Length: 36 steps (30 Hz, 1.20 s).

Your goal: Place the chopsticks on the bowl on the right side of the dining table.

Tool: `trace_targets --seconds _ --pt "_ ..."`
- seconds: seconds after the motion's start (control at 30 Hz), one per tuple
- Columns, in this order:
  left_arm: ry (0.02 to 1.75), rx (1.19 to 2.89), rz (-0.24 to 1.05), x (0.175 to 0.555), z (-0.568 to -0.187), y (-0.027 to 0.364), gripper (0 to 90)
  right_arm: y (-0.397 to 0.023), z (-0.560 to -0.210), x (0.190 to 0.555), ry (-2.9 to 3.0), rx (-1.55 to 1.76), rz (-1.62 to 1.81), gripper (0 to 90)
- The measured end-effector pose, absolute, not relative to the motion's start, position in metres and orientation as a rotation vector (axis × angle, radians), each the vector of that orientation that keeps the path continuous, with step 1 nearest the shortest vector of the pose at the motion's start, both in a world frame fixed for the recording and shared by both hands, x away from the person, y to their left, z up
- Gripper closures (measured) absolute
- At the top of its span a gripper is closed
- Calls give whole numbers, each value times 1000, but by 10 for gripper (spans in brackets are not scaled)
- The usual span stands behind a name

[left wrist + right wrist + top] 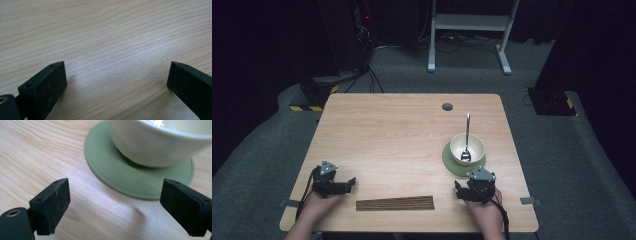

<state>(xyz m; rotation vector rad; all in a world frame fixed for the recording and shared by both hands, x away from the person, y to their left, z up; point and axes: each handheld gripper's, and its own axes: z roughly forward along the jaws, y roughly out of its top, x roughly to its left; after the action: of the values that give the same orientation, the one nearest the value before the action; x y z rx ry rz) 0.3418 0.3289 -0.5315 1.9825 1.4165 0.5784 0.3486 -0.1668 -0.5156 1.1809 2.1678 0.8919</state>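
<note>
A cream bowl (467, 148) stands on a round green saucer (451, 161) at the table's right side, and a metal spoon (466, 136) leans in it with the handle pointing away. My right gripper (471, 186) rests just in front of the saucer, open. Between its jaws I see the saucer (120, 177) and the bowl (155, 145) close ahead, nothing gripped. My left gripper (343, 186) lies near the front left of the table, open, with bare wood (115, 50) between its jaws. A dark brown slatted mat (395, 203) lies flat between the two grippers near the front edge.
The wooden table (392, 130) has a round grey cable port (447, 106) at the back. Behind the table stand a white frame (469, 30) and dark equipment with cables (357, 45) on grey carpet.
</note>
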Motion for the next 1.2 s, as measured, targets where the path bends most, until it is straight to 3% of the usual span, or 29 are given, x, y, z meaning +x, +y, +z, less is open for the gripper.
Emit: trace_targets --seconds 0.9,1.2 --pt "1387 1998 565 341 -531 329 30 -100 -513 342 2345 1058 999 101" --pt "1386 1997 565 340 -531 329 33 -72 -513 335 2441 1003 1084 181"
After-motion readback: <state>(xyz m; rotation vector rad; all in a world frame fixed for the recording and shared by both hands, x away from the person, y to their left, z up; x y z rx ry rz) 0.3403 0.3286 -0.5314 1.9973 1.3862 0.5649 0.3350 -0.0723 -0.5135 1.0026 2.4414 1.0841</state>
